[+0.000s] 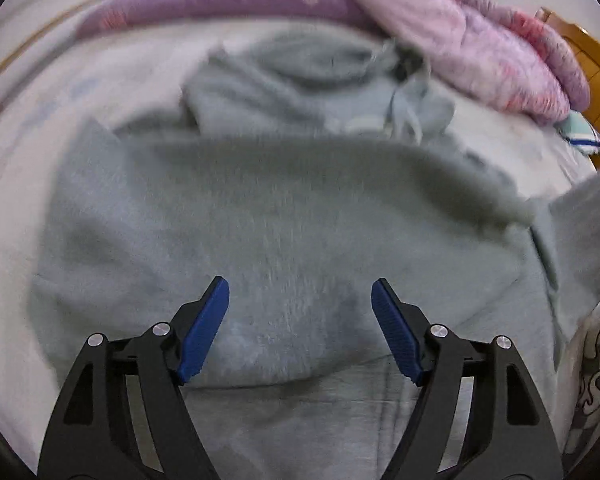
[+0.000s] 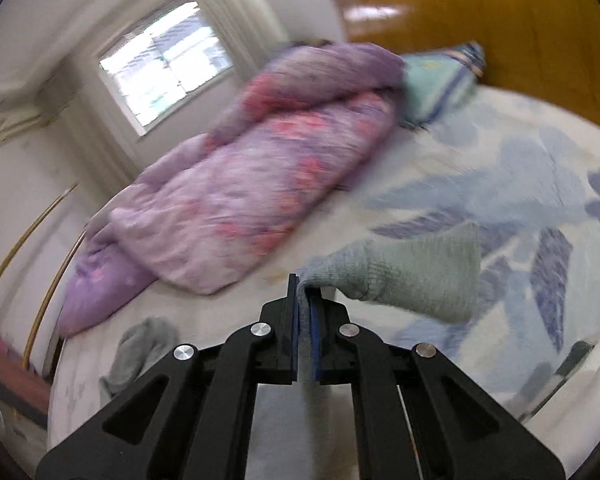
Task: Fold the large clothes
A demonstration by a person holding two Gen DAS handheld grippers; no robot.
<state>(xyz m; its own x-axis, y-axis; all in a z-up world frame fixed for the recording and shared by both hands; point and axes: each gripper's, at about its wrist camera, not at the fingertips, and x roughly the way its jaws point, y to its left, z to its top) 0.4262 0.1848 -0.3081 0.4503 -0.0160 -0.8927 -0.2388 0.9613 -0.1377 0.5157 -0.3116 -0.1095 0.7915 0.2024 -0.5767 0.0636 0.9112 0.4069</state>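
1. The bed (image 2: 440, 184), under a floral blue-and-white sheet, carries the pale grey-green fleece hoodie (image 1: 284, 216), spread flat.
2. The right claw (image 2: 305, 300) pinches a lifted sleeve cuff (image 2: 412, 276); carry it across smoothly.
3. The left claw (image 1: 300, 304) gapes empty above (both views blurred); better to pin the body.

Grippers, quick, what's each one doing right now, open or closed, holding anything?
Left gripper: open, holding nothing, above the grey-blue sweatshirt.
Right gripper: closed on a grey-blue part of that garment, its sleeve.
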